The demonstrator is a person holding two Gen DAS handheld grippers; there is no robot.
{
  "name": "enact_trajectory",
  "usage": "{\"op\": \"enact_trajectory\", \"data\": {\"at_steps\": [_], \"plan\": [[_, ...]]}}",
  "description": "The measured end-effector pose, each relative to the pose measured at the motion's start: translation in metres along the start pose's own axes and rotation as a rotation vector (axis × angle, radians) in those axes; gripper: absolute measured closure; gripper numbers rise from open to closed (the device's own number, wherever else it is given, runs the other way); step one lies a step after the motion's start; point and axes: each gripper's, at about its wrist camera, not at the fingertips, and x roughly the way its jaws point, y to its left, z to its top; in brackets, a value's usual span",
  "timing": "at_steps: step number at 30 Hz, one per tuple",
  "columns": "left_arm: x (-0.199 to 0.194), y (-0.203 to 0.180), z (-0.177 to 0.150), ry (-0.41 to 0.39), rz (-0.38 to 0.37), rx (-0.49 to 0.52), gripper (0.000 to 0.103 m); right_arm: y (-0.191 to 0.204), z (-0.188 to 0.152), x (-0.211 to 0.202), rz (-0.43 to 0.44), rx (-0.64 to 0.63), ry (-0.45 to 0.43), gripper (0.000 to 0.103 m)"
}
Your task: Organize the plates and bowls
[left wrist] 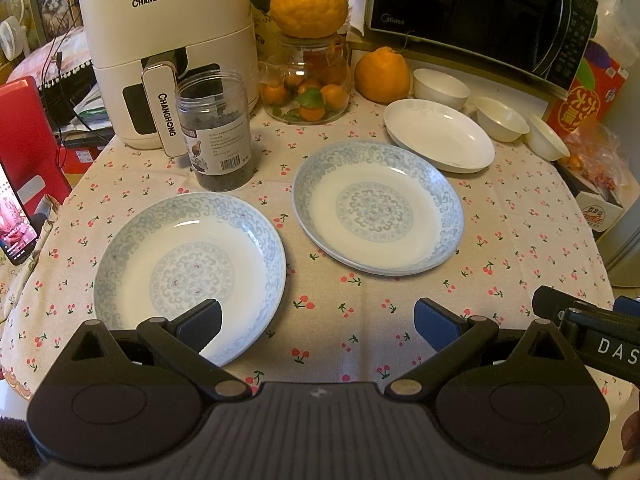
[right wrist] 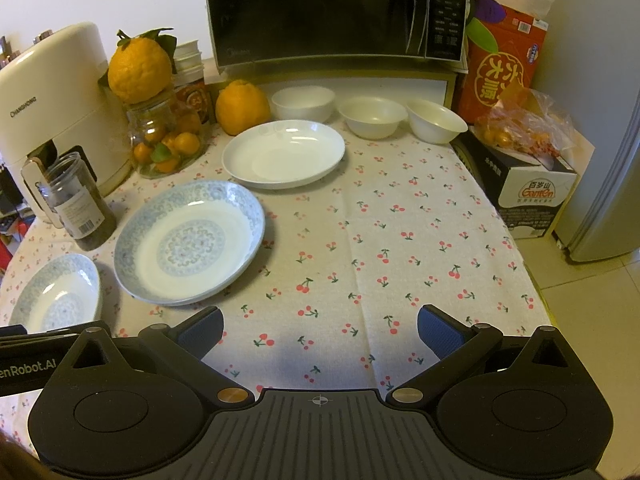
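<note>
We hold both tools wide apart and empty: the left tool [left wrist: 318, 326] hovers over the near patterned plate [left wrist: 188, 276], the right tool [right wrist: 320, 334] over bare desk [right wrist: 400, 240]. Ahead lie the stacked patterned plates [right wrist: 188, 242], white plate [right wrist: 284, 154] and bowls [right wrist: 372, 117]; open cloth right of us leaves stacking room.

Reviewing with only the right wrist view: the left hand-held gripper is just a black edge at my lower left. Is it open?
Observer: Yes, the left hand-held gripper is open and holds nothing.
Operator: Where is it relative to the patterned plate at my left edge?
Observer: Its left finger pad overlaps that patterned plate at the near rim in the picture; contact cannot be told.
Operator: Anything further left?
Observer: A phone with a lit screen, at the picture's left edge.
</note>
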Motion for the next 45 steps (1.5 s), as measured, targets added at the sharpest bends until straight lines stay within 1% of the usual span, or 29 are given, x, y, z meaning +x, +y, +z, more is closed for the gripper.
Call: {"op": "enact_trajectory", "data": {"at_steps": [12, 26, 30, 33, 37, 39, 45], "plan": [[-0.002, 0.001, 0.000, -0.004, 0.004, 0.007, 0.000, -0.001, 0.001, 0.002, -0.011, 0.005, 0.010, 0.000], [-0.006, -0.001, -0.002, -0.047, 0.030, 0.045, 0.000, -0.004, 0.001, 0.004, -0.016, 0.018, 0.026, 0.000], [-0.006, 0.000, -0.003, -0.047, 0.013, 0.045, 0.000, -0.006, -0.001, 0.003, -0.025, 0.017, 0.035, 0.000], [-0.007, 0.001, -0.003, -0.041, -0.020, 0.041, 0.000, -0.007, -0.002, 0.001, -0.029, 0.017, 0.032, 0.000], [-0.007, -0.002, -0.003, -0.037, -0.040, 0.072, 0.001, -0.006, -0.001, -0.002, -0.034, 0.011, 0.028, 0.000], [-0.008, 0.000, -0.002, -0.039, -0.059, 0.068, 0.001, -0.005, 0.003, -0.004, -0.036, 0.009, 0.026, 0.000], [-0.012, 0.009, 0.012, -0.064, -0.083, 0.062, 0.001, 0.003, 0.021, -0.022, -0.023, -0.025, -0.027, 0.000]]}}
